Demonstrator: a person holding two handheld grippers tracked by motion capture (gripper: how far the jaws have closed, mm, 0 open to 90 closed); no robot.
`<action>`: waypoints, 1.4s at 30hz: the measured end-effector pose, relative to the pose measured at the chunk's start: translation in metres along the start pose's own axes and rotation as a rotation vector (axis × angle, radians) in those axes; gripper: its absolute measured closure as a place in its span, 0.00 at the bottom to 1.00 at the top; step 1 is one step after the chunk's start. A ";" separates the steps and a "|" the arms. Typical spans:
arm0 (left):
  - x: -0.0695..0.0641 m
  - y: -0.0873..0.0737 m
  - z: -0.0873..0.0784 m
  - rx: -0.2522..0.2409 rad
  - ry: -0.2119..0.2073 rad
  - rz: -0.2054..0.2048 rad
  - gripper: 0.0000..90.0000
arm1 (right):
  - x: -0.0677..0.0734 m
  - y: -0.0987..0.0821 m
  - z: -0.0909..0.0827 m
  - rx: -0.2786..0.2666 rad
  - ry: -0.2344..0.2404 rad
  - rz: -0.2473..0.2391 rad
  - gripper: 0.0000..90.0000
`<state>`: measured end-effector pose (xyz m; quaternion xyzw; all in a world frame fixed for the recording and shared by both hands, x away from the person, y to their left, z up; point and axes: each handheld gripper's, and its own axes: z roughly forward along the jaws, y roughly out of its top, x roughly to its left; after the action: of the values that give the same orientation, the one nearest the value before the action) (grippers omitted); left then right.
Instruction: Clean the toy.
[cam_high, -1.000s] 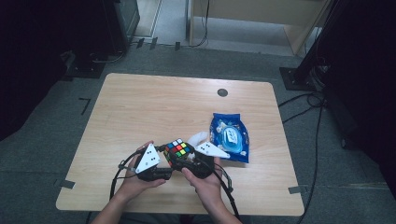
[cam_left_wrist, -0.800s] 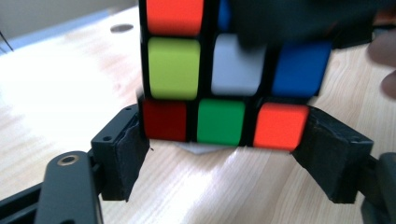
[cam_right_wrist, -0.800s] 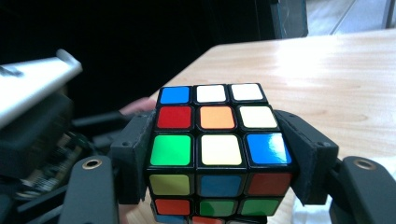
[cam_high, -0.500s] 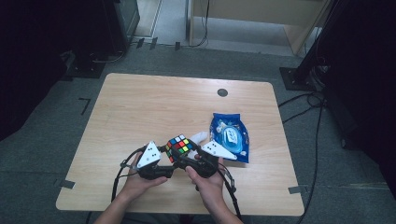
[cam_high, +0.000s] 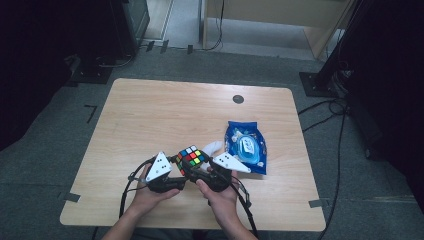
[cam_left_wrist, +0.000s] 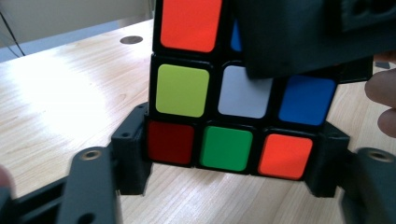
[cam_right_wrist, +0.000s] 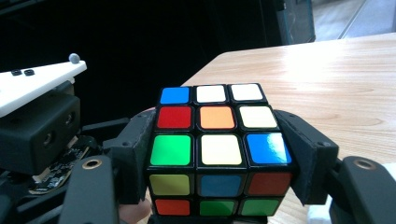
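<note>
Surface (cam_high: 150, 115) first: a pale wooden top, bare over most of its far half, with a small dark round cap (cam_high: 238, 99) near the back edge and a blue plastic packet (cam_high: 246, 148) lying flat toward the right. Close to the near edge, between the person's two hands, sits the scrambled colour cube (cam_high: 191, 157), raised just off the wood rather than resting on it. Right tongs (cam_right_wrist: 219, 154) are clamped on the cube from both sides, the pads pressing the upper layers. Left tongs (cam_left_wrist: 229, 161) have just been closing and now pinch one end layer of three squares between their pads. Judging by the mixed colours on every visible face, the puzzle is far from solved; the double grip is set, and what appears left is the twist of that end layer against the rest, then many more turns.
</note>
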<state>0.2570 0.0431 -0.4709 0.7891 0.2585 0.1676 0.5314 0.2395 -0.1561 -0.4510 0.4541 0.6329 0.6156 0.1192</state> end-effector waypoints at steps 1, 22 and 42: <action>-0.001 0.000 0.000 0.003 0.008 0.008 0.36 | 0.001 0.000 0.000 -0.002 -0.008 -0.003 0.39; -0.002 -0.003 0.003 0.026 0.024 0.053 0.37 | 0.005 -0.008 0.005 0.030 -0.020 -0.017 0.39; 0.050 -0.007 -0.029 -0.003 0.136 -0.061 0.37 | -0.055 0.003 -0.001 0.219 -0.210 -0.154 0.66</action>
<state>0.2798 0.0961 -0.4671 0.7668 0.3177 0.2051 0.5187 0.2704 -0.1971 -0.4706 0.4765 0.7133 0.4810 0.1812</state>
